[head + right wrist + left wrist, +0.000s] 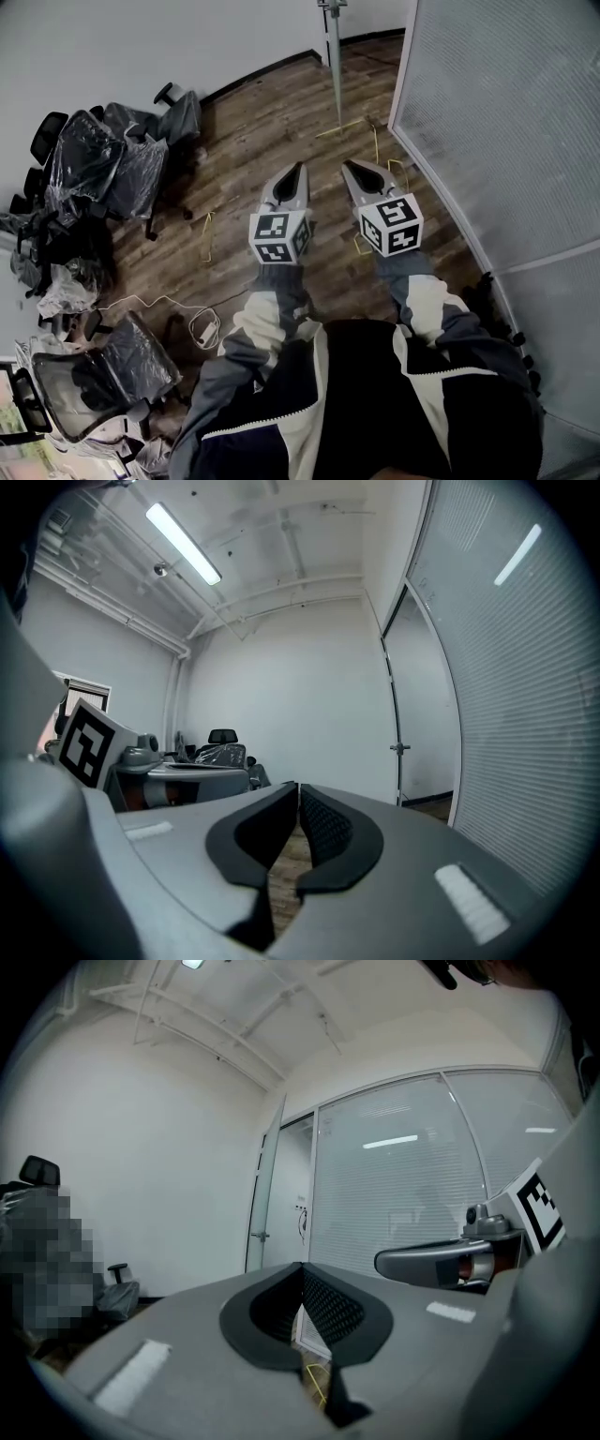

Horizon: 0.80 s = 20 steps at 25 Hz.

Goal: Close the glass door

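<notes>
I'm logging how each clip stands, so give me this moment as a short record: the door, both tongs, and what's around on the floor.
glass door: standing open, nothing touching it
left tongs: shut, empty
right tongs: shut, empty
glass wall: on the person's right
floor: wood, with a yellow cable lying near the wall
wrapped chairs: off to the left, by the white wall

Chairs (pixel 112 164) stand left of the left tool (pixel 299 169); glass wall (pixel 506 122) right of the right tool (pixel 348 167).
</notes>
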Each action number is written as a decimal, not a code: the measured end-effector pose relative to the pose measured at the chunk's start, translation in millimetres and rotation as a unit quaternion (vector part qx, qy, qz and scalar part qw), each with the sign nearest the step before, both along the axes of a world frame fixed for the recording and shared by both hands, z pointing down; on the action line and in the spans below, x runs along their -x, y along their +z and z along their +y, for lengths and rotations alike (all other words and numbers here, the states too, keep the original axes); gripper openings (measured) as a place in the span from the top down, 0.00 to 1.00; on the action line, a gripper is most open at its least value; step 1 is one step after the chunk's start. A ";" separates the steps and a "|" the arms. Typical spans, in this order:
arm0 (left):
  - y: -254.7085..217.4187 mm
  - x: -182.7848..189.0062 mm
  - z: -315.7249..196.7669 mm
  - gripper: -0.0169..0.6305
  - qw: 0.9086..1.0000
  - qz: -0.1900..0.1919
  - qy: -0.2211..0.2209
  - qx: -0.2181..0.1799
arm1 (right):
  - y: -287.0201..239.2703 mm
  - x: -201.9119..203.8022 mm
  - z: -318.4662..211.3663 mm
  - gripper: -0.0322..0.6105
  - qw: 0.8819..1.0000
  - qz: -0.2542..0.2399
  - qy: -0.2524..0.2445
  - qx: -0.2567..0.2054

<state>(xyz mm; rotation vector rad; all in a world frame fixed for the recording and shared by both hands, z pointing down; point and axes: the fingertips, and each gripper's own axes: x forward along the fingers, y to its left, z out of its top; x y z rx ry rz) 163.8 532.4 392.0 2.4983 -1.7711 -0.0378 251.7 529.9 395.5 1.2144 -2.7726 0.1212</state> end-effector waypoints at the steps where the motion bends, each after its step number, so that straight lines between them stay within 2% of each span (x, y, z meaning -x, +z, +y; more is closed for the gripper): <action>1: 2.9 6.5 -3.1 0.97 1.000 0.002 0.002 -0.001 | 1.7 7.8 -2.4 0.92 1.000 0.003 -0.001 -0.001; 8: 7.1 69.0 -36.9 0.97 0.999 0.019 0.029 -0.005 | 0.3 75.7 -35.5 0.93 1.000 0.018 0.009 -0.008; 14: 12.2 131.4 -64.3 0.97 0.999 0.018 0.048 -0.008 | 3.2 139.6 -65.6 0.94 0.999 0.014 0.027 -0.011; 20: 13.9 172.8 -83.6 0.97 0.998 0.023 0.049 -0.014 | 6.9 189.7 -83.2 0.95 0.999 0.027 0.013 -0.011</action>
